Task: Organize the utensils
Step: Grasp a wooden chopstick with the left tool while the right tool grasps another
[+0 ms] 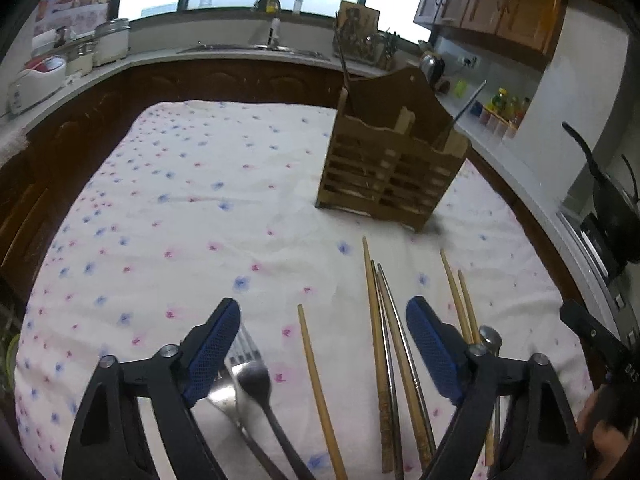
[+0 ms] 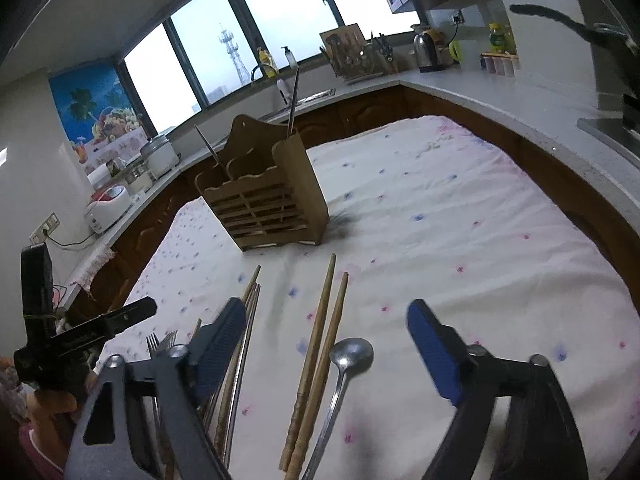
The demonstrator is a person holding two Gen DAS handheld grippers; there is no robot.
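A: Sorting has barely begun? Both the left gripper (image 1: 322,344) and right gripper (image 2: 326,344) gape, holding nothing.

B: Probably. Chopsticks (image 2: 316,356) lie lower centre; the wooden holder (image 2: 264,196) stands above. Next: pinch a pair.

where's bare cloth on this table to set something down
Free: the tablecloth left of the wooden caddy, and the stretch right of the caddy out to the counter-side edge. Crowded: the near edge, where fork, spoons and chopsticks lie by both open grippers.

Surface: counter (image 1: 200,200) under a floral cloth (image 1: 248,152)
Standing: wooden utensil holder (image 1: 392,176)
Lying: chopsticks (image 1: 384,340), fork (image 1: 236,364), dark spoon (image 1: 256,380), metal spoon (image 2: 348,356)
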